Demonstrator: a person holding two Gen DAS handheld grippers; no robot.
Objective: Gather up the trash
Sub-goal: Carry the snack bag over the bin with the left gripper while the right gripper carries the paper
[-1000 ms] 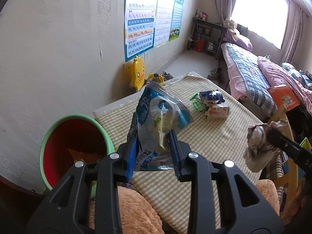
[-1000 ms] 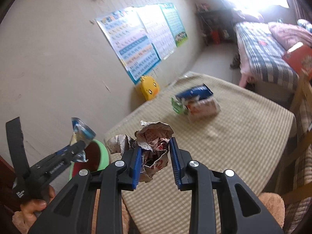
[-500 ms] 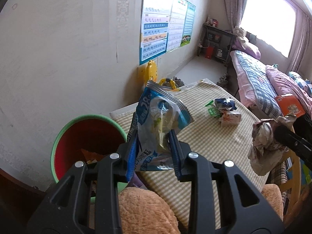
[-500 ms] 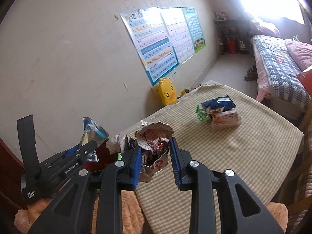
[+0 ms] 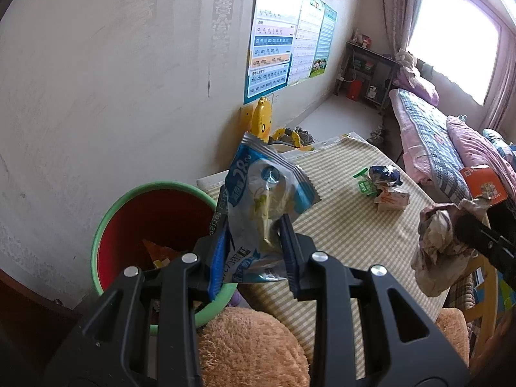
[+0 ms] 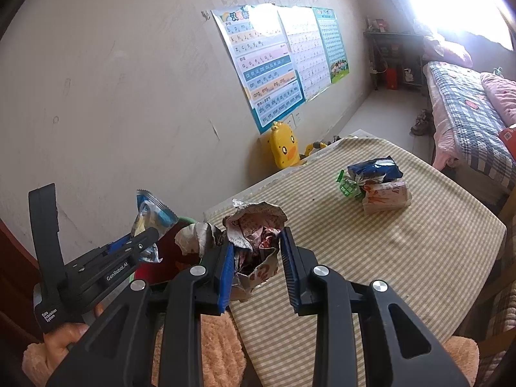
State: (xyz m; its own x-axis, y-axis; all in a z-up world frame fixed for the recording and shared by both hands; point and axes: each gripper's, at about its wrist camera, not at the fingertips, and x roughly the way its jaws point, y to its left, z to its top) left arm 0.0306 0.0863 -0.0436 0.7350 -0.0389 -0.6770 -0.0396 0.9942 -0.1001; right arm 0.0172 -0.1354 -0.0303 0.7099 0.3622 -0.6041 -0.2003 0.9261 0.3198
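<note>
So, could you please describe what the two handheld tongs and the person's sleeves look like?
Both tongs are matte black plastic: the left tongs and the right tongs each have two angular arms with triangular cut-outs, silver round rivets and ribbed blue pads. Seen from the right wrist, the left unit's body carries white "GenRobot.AI" lettering and an upright black bar. The sleeves are fluffy orange-tan plush.

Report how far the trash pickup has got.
Done: some scraps already lie in the bin. In hand: the left gripper is shut on a blue wrapper near the bin's rim, and the right gripper is shut on crumpled paper; neither is dropped yet. Left: a small pile of wrappers on the table.
</note>
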